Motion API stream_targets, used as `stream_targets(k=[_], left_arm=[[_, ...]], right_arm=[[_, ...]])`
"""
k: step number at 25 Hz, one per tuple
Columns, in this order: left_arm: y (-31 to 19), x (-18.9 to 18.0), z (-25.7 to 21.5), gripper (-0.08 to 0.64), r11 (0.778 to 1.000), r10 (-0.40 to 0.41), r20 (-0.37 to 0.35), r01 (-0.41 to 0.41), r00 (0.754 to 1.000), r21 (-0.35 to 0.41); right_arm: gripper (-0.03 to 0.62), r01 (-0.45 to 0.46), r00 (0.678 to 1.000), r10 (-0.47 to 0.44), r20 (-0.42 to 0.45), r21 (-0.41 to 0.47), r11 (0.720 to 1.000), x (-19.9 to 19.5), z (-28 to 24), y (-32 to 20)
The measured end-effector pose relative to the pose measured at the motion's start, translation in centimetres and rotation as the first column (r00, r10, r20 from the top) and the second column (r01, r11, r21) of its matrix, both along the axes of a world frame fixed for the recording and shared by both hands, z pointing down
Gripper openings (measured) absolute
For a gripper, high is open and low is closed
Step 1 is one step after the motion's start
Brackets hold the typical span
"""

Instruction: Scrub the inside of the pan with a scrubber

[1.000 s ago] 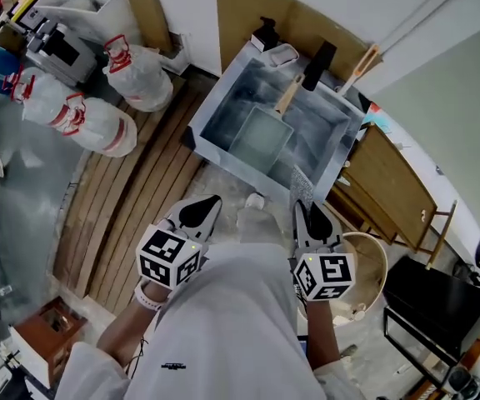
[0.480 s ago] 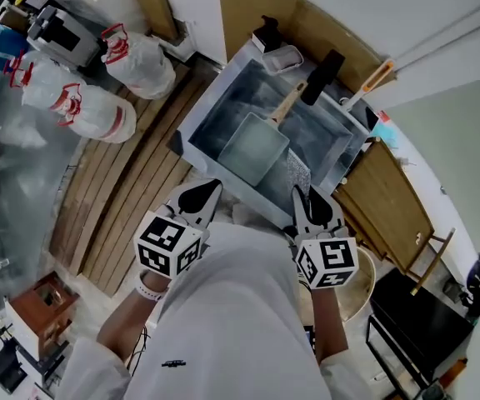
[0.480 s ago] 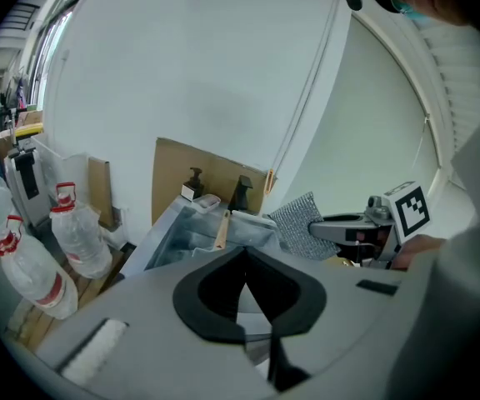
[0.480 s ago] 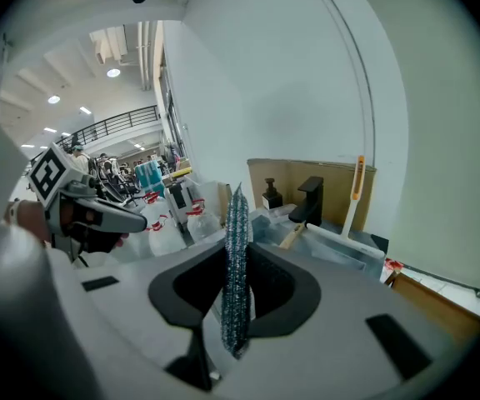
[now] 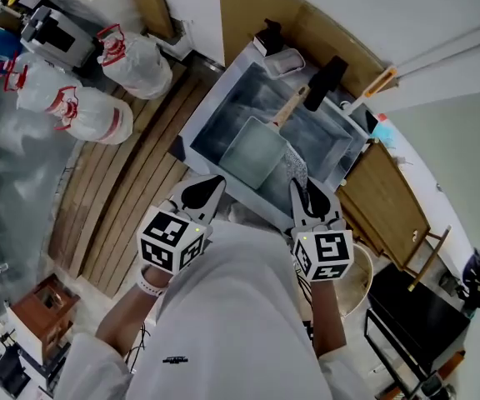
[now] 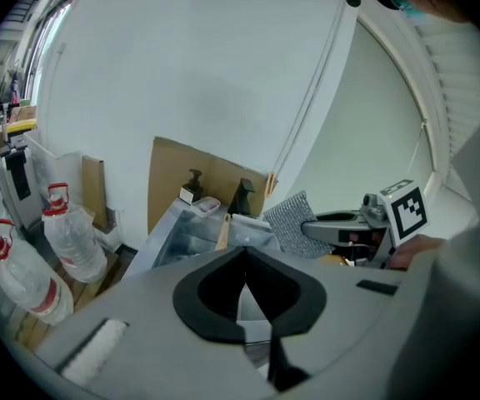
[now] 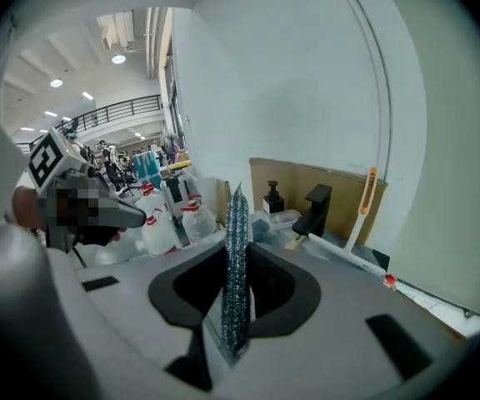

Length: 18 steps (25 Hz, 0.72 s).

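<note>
A square metal pan (image 5: 252,152) with a wooden handle (image 5: 288,107) lies in the steel sink (image 5: 215,111). My right gripper (image 5: 305,192) is shut on a silvery mesh scrubber (image 5: 294,167), which hangs over the sink's front rim beside the pan. In the right gripper view the scrubber (image 7: 237,265) stands edge-on between the jaws of the right gripper (image 7: 237,298). My left gripper (image 5: 202,192) hovers just short of the sink's front edge, shut with nothing in it. The left gripper view shows the left gripper (image 6: 244,277) with its jaws together, and the scrubber (image 6: 294,221) off to the right.
A black faucet (image 5: 327,72), a soap dispenser (image 5: 265,33) and an orange-handled brush (image 5: 373,86) sit at the sink's back. Large water bottles (image 5: 90,115) lie at the left on wooden slats (image 5: 132,190). A wooden stand (image 5: 390,194) and a round tub (image 5: 365,282) are at the right.
Both grippers have come closer to the sink. The scrubber, before short of the front rim, now reaches over it beside the pan.
</note>
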<state>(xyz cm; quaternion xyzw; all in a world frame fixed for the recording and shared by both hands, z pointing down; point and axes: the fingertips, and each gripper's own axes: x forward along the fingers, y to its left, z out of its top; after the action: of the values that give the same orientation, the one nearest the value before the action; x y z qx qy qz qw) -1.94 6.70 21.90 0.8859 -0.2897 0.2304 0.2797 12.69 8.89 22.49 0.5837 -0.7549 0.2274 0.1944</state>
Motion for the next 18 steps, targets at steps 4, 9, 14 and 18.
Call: stream_targets(k=[4, 9, 14, 18], left_arm=[[-1.1, 0.2, 0.6, 0.005, 1.0, 0.021, -0.001, -0.021, 1.0, 0.0], [-2.3, 0.4, 1.9, 0.006, 0.999, 0.032, 0.006, -0.032, 0.999, -0.017], [-2.8, 0.7, 3.3, 0.005, 0.998, 0.039, 0.017, -0.038, 0.999, -0.05], [-3.7, 0.8, 4.5, 0.005, 0.998, 0.035, 0.029, -0.034, 0.999, -0.06]], right_arm=[[0.058, 0.013, 1.0, -0.013, -0.022, -0.003, 1.0, -0.4, 0.3, -1.1], [0.058, 0.032, 0.998, -0.034, -0.055, -0.022, 0.999, -0.6, 2.1, -2.5], [0.058, 0.078, 0.993, -0.082, -0.089, -0.047, 0.996, -1.1, 4.4, -3.7], [0.058, 0.115, 0.99, -0.121, -0.077, -0.067, 0.991, -1.8, 6.3, -5.1]])
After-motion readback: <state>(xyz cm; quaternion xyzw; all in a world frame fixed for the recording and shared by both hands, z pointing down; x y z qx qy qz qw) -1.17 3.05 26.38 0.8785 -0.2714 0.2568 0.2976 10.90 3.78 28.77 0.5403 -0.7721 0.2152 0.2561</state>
